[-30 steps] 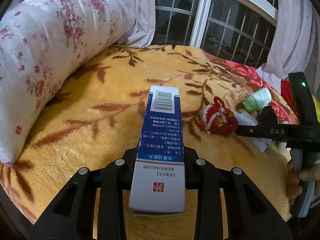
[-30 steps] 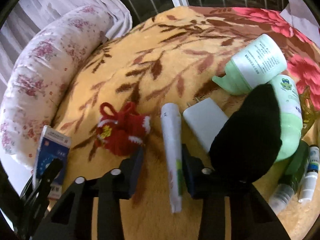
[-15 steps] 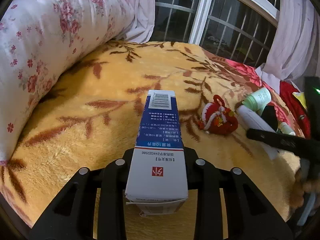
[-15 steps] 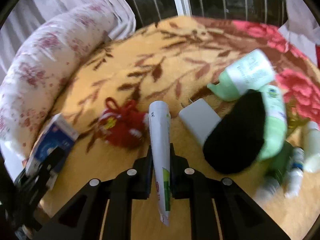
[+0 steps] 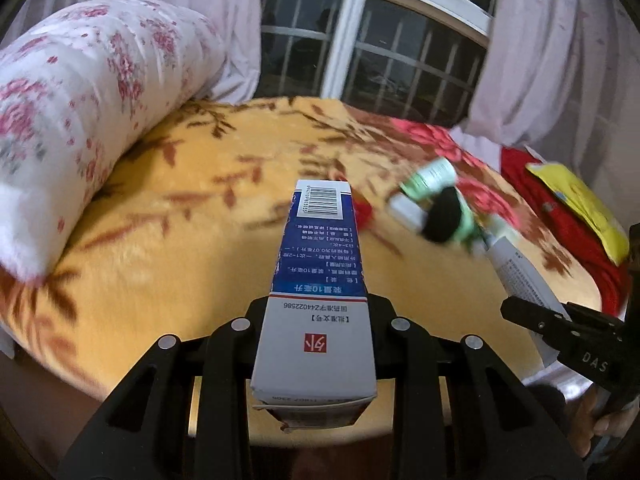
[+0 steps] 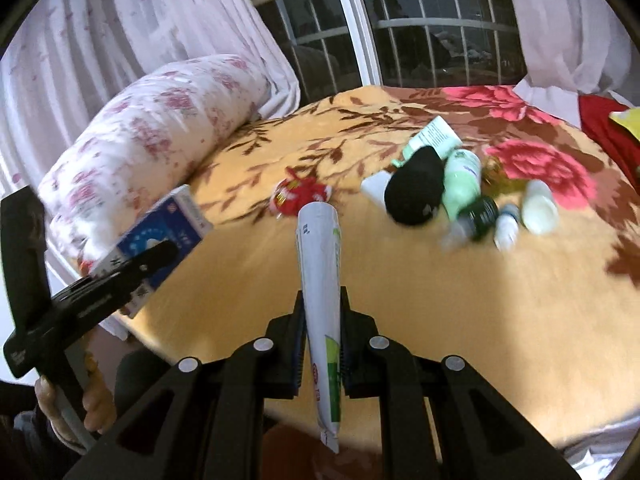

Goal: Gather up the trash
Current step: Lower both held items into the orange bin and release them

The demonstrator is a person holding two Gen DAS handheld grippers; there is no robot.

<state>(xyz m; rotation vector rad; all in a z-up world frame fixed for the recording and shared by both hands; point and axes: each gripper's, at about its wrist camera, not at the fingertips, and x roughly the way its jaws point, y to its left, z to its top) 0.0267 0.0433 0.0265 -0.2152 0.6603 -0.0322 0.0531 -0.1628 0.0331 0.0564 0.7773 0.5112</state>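
My left gripper (image 5: pixel 316 304) is shut on a blue and white medicine box (image 5: pixel 320 280) and holds it above the near edge of the bed. The box also shows in the right wrist view (image 6: pixel 160 236). My right gripper (image 6: pixel 322 312) is shut on a white tube (image 6: pixel 320 264) with a green print, lifted above the yellow blanket (image 6: pixel 440 300). The tube shows at the right of the left wrist view (image 5: pixel 516 272).
A red knitted pouch (image 6: pixel 298 196), a black cap (image 6: pixel 416 192), green and white bottles (image 6: pixel 462 180) and small vials (image 6: pixel 506 226) lie in a cluster on the blanket. A long floral pillow (image 5: pixel 72 112) lies on the left. A barred window (image 5: pixel 376 60) and curtains stand behind.
Both grippers have lifted and pulled back from the bed with their items. The right gripper closed on the tube and raised it off the blanket.
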